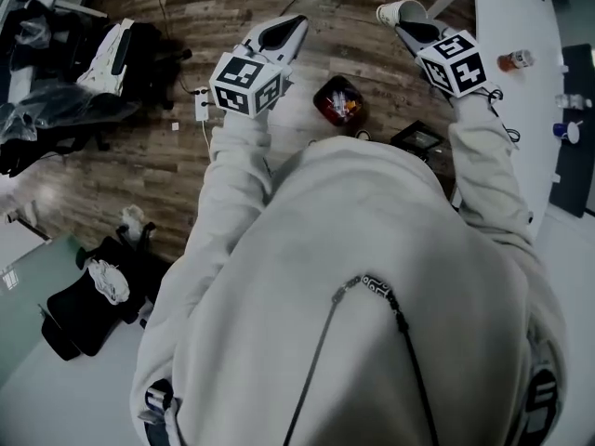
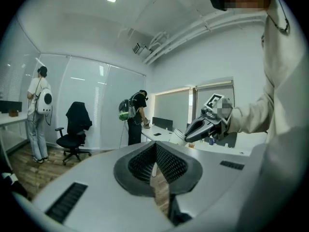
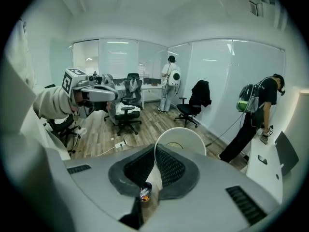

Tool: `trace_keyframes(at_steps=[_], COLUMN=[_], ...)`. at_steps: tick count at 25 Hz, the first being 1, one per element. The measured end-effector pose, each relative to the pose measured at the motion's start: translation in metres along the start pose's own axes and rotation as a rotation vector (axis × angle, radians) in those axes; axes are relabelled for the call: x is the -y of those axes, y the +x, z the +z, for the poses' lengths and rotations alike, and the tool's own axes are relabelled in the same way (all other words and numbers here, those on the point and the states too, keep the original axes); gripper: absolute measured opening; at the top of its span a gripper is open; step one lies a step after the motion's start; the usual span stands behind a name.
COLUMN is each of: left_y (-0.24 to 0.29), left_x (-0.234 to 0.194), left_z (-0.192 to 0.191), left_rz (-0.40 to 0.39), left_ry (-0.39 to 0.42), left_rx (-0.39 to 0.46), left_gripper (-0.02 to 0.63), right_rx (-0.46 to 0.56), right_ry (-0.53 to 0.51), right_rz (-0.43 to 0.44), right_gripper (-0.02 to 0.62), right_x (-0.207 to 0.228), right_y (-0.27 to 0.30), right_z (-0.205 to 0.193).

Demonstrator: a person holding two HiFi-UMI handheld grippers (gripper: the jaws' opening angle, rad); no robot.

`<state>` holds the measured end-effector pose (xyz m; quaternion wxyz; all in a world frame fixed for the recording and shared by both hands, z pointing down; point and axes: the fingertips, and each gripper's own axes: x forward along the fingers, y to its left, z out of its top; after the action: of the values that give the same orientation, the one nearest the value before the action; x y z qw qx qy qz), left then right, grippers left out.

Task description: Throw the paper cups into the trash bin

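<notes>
My right gripper [image 3: 155, 151] is clamped on the paper cup [image 3: 187, 138], with one pad inside the rim and the other outside, pinching the thin wall. The cup's long axis carries on along the jaws. Its round mouth is turned back toward the gripper and its base points away, so it lies roughly level rather than upright, sticking out just past the tips. The trash bin [image 1: 339, 100] stands on the wooden floor [image 1: 186, 165], below the gripper, to its left and back from the tips toward me. Its open mouth faces up with colourful scraps inside, and I can glimpse it through the slot under the pads. The cup is well above the bin and not over its mouth. To the gripper's right, the curved edge of the white table [image 1: 521, 7] runs close alongside, so that side is tight. To its left and underneath there is open air down to the floor. My left gripper [image 1: 296, 24] hangs at about the same height to the left, well apart from the right one. Its jaws are closed together with nothing in them, and the bin sits between the two grippers. A small black flat thing [image 1: 416, 138] lies just beside the bin under my right gripper; I cannot tell what it is. A power strip [image 1: 201, 106] with its cable lies on the floor left of the left gripper. Ahead of the cup, an office chair [image 3: 126, 111] and a person [image 3: 170, 83] by the glass wall stand well away.
</notes>
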<state>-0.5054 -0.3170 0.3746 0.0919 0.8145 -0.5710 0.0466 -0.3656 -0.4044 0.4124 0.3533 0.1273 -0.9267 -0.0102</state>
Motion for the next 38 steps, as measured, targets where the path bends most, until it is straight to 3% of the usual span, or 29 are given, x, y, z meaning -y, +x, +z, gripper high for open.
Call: trace_keyframes(at_steps=[4,11,16,20,24,28,33,38], left_y=[0.004,0.018,0.022,0.029,0.03,0.03,0.026,0.018], left_x=[-0.01,-0.004,-0.009,-0.009,-0.011,-0.029,-0.046,-0.043], left_z=[0.012,0.012,0.001,-0.015,-0.04,-0.081,-0.13,-0.174], left_rz=[0.041,0.034,0.058,0.041,0.04,0.119,0.202,0.188], left_ry=[0.022,0.007,-0.042,-0.059,-0.106,-0.137,-0.21,-0.296], left_rx=[0.006,0.01,0.024,0.001,-0.022,-0.107,-0.144,-0.154], left_gripper=[0.002,0.002,0.002,0.002,0.002,0.002,0.002,0.002], right_rx=[0.04,0.047,0.005,0.031,-0.006,-0.028,-0.093,-0.126], right_ry=[-0.026,-0.052,-0.047,-0.042,-0.068,-0.039,-0.025,-0.025], right_rz=[0.028,0.046,0.074,0.138,0.191,0.233,0.285,0.396], right_gripper=[0.034,0.034,0.034,0.034,0.034,0.034,0.034,0.034], right_x=[0.002,0.013,0.012,0.01,0.003,0.003,0.002,-0.035], right_y=[0.009,0.01,0.016,0.026,0.038,0.061,0.098,0.136], right_z=[0.02,0.026,0.005,-0.005,-0.027,-0.046,-0.082,-0.114])
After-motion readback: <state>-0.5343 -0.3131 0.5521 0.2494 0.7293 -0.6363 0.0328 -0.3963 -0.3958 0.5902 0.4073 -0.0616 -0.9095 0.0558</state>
